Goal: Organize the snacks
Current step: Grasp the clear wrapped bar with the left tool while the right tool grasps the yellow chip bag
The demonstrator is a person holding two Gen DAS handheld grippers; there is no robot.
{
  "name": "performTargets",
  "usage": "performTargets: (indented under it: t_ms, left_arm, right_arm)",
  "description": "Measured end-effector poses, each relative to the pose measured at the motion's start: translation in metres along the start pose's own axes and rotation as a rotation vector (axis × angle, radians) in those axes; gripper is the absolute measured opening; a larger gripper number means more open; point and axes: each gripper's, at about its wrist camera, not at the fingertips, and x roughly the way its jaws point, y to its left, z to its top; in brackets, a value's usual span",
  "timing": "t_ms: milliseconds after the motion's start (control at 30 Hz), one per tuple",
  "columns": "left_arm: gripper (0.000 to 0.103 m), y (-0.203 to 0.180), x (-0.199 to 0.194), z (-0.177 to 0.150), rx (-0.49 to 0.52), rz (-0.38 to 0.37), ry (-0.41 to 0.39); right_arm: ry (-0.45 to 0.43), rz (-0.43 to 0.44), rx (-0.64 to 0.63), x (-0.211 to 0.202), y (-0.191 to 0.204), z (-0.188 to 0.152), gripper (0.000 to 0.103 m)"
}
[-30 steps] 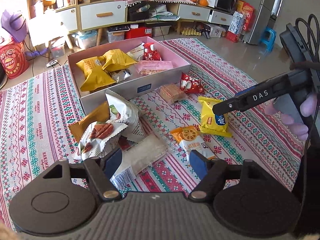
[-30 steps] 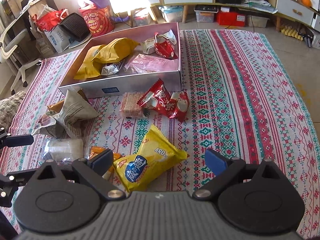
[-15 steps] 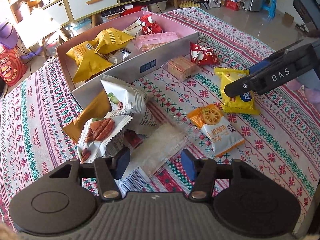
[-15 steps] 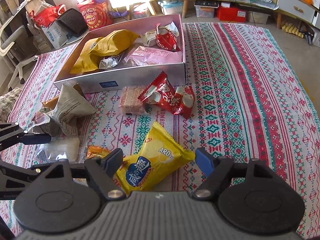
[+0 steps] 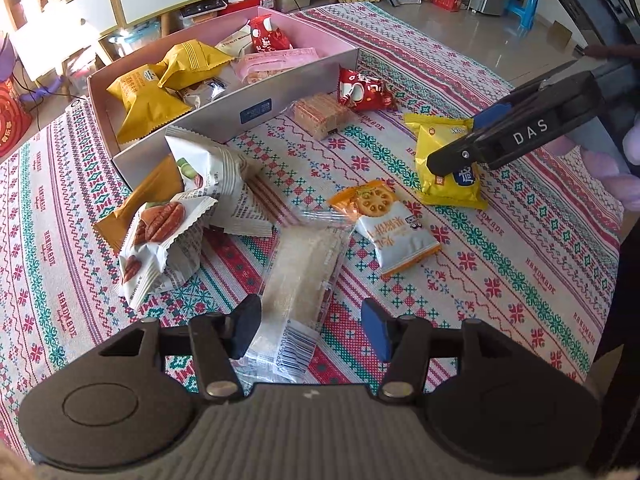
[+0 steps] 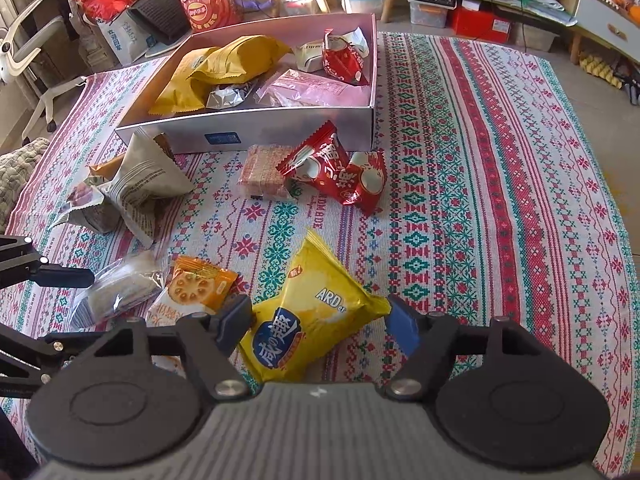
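Snacks lie scattered over a patterned cloth (image 5: 520,248) in the left wrist view, with more of them already inside the pink box (image 5: 224,120) at the upper left of the frame. The left gripper (image 5: 310,330) sits at the bottom centre, its jaws apart, and the near end of a clear-wrapped pale bar (image 5: 304,276) lies between the fingertips; neither pad visibly presses on the wrapper. To the right of the bar is an orange-and-white cracker packet (image 5: 392,228). Left of centre, two newsprint-patterned nut bags (image 5: 188,208) rest against a tan packet just in front of the box. A wafer block (image 5: 320,114) and a red packet (image 5: 362,92) lie near the box's right corner. At the right edge, the right gripper (image 5: 460,152) reaches in over a yellow packet (image 5: 448,164).

From the right wrist view, the right gripper (image 6: 320,320) fills the bottom of the frame with its jaws apart on either side of the yellow packet (image 6: 316,324), which lies flat on the cloth (image 6: 500,208); contact with the pads cannot be told. The cracker packet (image 6: 192,292) is just left of it, and the clear-wrapped bar (image 6: 124,288) sits further left, beside the left gripper's dark finger (image 6: 60,278). The red packet (image 6: 336,168) and wafer block (image 6: 262,172) lie in mid-frame before the box (image 6: 280,128), which holds yellow, pink, silver and red packets.
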Motion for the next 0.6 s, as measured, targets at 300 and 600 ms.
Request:
performTargets:
  t_ms: [300, 600]
  left_arm:
    - [0.062, 0.009, 0.015, 0.004, -0.068, 0.053, 0.026]
    - [0.050, -0.003, 0.022, 0.005, -0.059, 0.075, 0.021]
  right_arm:
    - [0.019, 0.059, 0.066, -0.002, -0.001, 0.003, 0.070]
    - [0.027, 0.056, 0.033, -0.007, -0.003, 0.005, 0.092]
